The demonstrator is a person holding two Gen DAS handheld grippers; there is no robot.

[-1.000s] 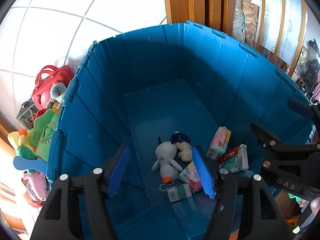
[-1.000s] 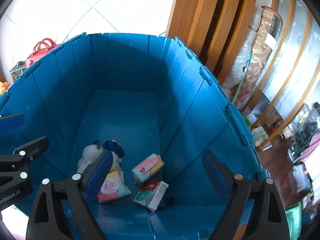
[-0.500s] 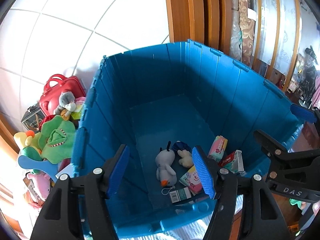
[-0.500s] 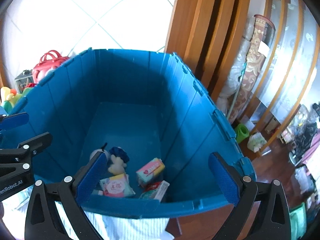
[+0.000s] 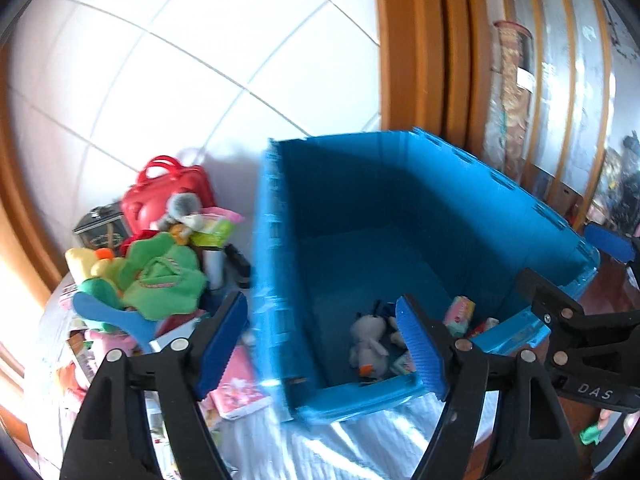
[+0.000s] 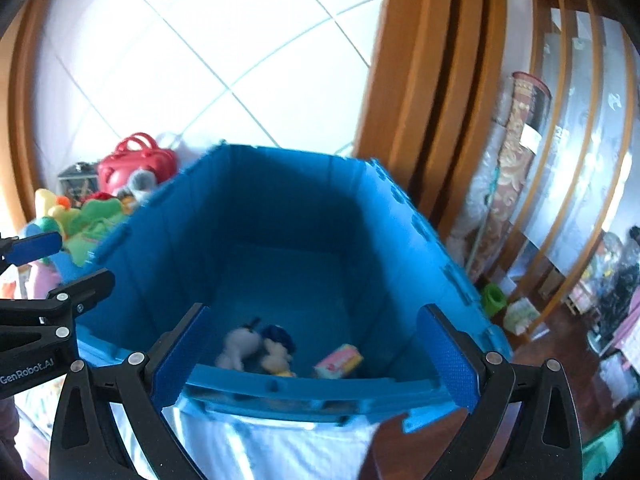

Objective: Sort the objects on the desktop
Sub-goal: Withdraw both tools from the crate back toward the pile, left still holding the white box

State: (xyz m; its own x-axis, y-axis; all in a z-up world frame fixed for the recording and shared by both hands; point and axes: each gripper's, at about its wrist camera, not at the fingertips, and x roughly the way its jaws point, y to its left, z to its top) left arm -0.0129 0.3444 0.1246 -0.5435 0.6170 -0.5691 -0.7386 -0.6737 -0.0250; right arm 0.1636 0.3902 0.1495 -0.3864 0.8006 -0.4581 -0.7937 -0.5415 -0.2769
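A big blue crate [image 5: 280,280] [image 6: 400,208] stands on the white-clothed table. Inside it lie a white plush [image 5: 366,346] [image 6: 240,346], a small plush with a blue hat [image 6: 278,346], and a pink packet [image 5: 460,312] [image 6: 339,361]. My left gripper [image 5: 324,344] is open and empty, above the crate's near left corner. My right gripper [image 6: 316,360] is open and empty, above the crate's near wall. Left of the crate is a pile: a green plush [image 5: 160,276], a red bag [image 5: 168,196] [image 6: 136,164], a pink packet [image 5: 240,388].
A dark tin [image 5: 100,228] sits by the red bag. A white tiled wall and a wooden door frame [image 5: 420,48] stand behind the crate. To the right the floor holds clutter and a green cup [image 6: 494,296]. A blue scoop [image 5: 116,316] lies in the pile.
Both grippers have risen and pulled back out of the crate toward its near edge. The left one has swung left, bringing the toy pile into view. Both stay open.
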